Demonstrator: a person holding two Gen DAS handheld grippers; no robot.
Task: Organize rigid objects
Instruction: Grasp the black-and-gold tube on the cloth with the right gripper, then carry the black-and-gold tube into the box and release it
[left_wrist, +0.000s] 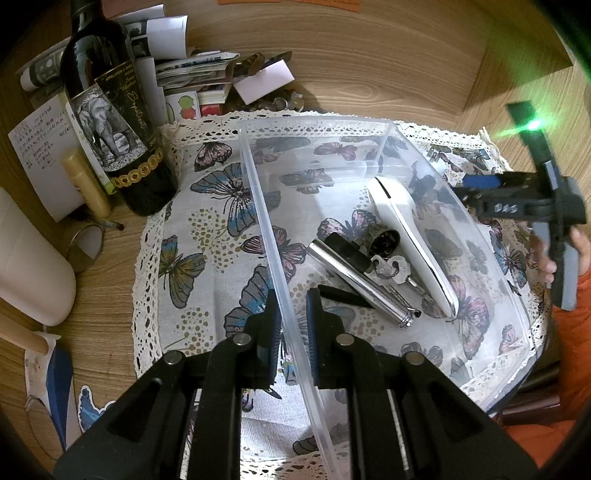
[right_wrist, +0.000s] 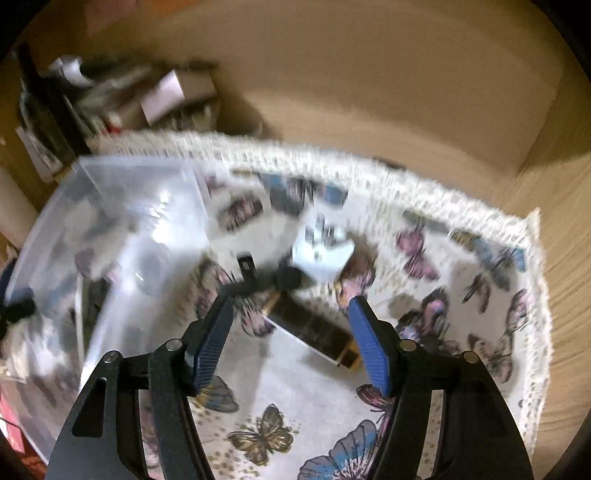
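A clear plastic bin (left_wrist: 258, 206) stands on a butterfly-print cloth (left_wrist: 207, 229). In it lie a white handheld device (left_wrist: 410, 236), a chrome cylinder (left_wrist: 358, 284), keys (left_wrist: 388, 269) and a black pen (left_wrist: 343, 295). My left gripper (left_wrist: 291, 314) is shut on the bin's left wall. My right gripper (right_wrist: 291, 306) is open over the cloth, above a dark brown and gold cylinder (right_wrist: 314, 328) and a small white block (right_wrist: 321, 254). The right wrist view is blurred. The right gripper also shows in the left wrist view (left_wrist: 461, 192), beside the bin's right wall (left_wrist: 480, 236).
A dark wine bottle (left_wrist: 110, 122) stands left of the cloth, with a tan tube (left_wrist: 86, 181), a white cylinder (left_wrist: 29, 258), a notepad (left_wrist: 40, 147) and a pile of papers (left_wrist: 192, 70) nearby. Wooden tabletop (left_wrist: 369, 62) lies beyond the cloth.
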